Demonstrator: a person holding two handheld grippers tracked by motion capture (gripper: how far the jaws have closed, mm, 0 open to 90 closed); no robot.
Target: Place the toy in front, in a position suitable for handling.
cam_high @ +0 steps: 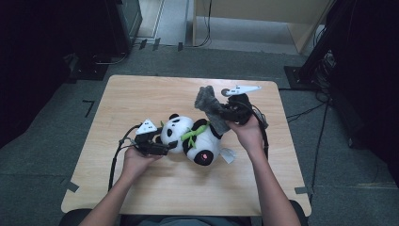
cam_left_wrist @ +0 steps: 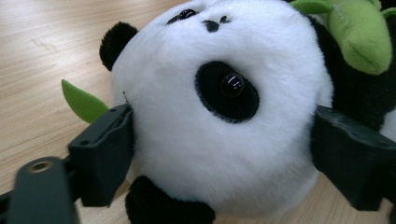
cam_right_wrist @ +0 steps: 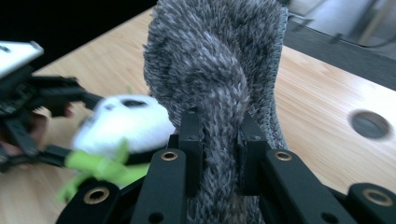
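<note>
We judge the plush panda (cam_high: 195, 138) light and soft throughout, so it will squash under any grip and spring back; it lies on its back near the middle of the surface (cam_high: 141, 94), its head toward 9 o'clock and its body toward 3. The left gripper (cam_high: 157, 148) has its jaws set on either side of the white head (cam_left_wrist: 219, 121), pressing into the pile, a sound hold since the round head fills the gap; the fur may slip a little, but nothing here is fragile. The right gripper (cam_high: 229, 113), at about 1 o'clock from the panda, has its jaws clamped on a grey shaggy cloth (cam_right_wrist: 217, 88), limp and light, which stands up in a twisted fold; we would take it by a bunched fold as now. The surface is pale wood with a round hole (cam_right_wrist: 370, 124) near one edge; around it lie grey carpet and dark stands with cables.
</note>
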